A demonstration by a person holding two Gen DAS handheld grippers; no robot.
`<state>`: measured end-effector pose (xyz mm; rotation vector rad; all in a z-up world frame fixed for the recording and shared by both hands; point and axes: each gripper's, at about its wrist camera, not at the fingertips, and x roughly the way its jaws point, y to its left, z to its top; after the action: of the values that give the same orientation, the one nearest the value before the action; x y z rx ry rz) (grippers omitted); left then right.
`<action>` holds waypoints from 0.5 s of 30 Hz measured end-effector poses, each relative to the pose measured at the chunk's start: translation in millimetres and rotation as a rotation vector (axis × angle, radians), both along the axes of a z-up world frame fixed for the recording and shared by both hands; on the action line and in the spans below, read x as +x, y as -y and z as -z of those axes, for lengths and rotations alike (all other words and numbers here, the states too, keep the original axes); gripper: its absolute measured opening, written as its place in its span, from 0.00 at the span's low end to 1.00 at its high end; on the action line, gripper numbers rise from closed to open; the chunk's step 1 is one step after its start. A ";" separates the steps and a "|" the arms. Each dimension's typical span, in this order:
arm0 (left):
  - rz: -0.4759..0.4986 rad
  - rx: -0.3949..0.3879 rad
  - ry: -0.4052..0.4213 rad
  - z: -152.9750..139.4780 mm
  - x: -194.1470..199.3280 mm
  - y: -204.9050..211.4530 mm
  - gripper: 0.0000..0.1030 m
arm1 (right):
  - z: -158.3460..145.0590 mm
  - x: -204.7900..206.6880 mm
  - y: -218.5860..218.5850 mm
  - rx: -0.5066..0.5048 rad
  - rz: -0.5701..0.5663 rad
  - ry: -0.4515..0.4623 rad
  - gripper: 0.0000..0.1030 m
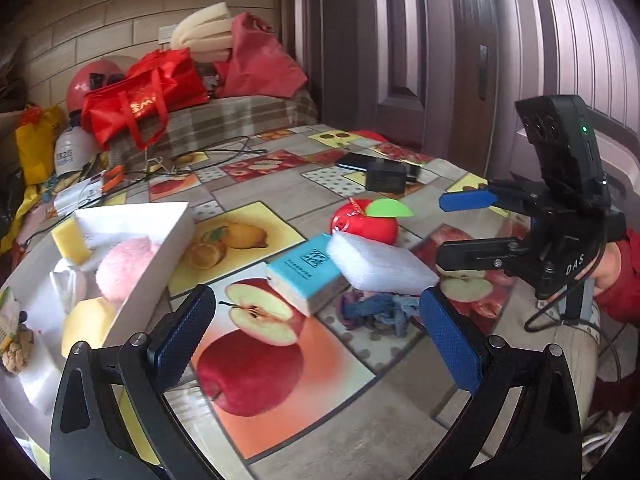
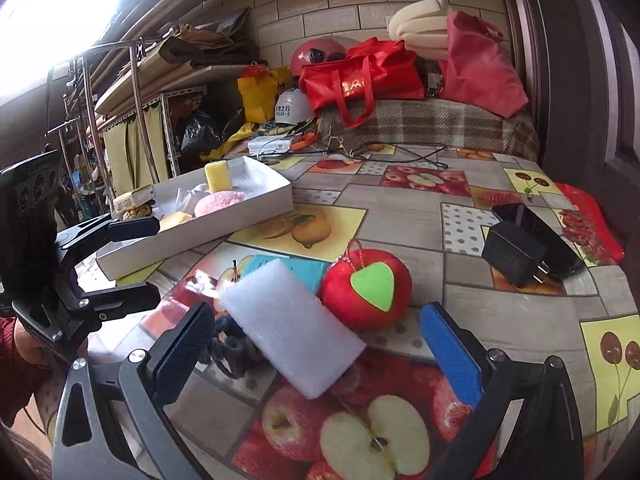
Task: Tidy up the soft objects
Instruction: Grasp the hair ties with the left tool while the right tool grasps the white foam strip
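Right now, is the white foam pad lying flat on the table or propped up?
Propped up. The white foam pad tilts, its far end resting on the teal packet beside the red apple toy.

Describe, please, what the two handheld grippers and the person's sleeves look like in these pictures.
Both grippers are black frames with silver screws and textured blue pads. The right gripper carries a black box with a green light, white "DAS" lettering and a black cable. The left gripper bears a similar black box. The sleeves are red.

Glossy tablecloth (image 2: 404,216), fibrous white sponge (image 2: 292,328)
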<state>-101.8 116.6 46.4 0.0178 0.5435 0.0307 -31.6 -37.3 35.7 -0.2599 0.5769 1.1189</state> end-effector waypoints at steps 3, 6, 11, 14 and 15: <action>0.043 0.037 -0.077 5.6 14.3 18.3 1.00 | 9.5 1.7 -0.3 -0.053 -0.076 -0.042 0.88; 0.060 0.052 -0.136 11.7 22.7 24.6 0.98 | 21.2 5.2 -11.0 -0.112 -0.137 -0.099 0.73; 0.061 0.007 -0.207 20.6 32.9 16.4 0.96 | 29.6 5.2 -36.3 -0.180 -0.177 -0.084 0.71; 0.052 -0.013 -0.237 25.1 36.3 12.3 0.93 | 30.9 10.2 -47.5 -0.189 -0.192 -0.088 0.66; 0.046 -0.018 -0.244 26.2 36.9 11.0 0.93 | 31.1 10.8 -49.4 -0.190 -0.194 -0.091 0.57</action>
<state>-64.9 105.5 20.2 0.0164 0.7867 -0.0217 -20.8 12.1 4.6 -0.4380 0.7527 1.2692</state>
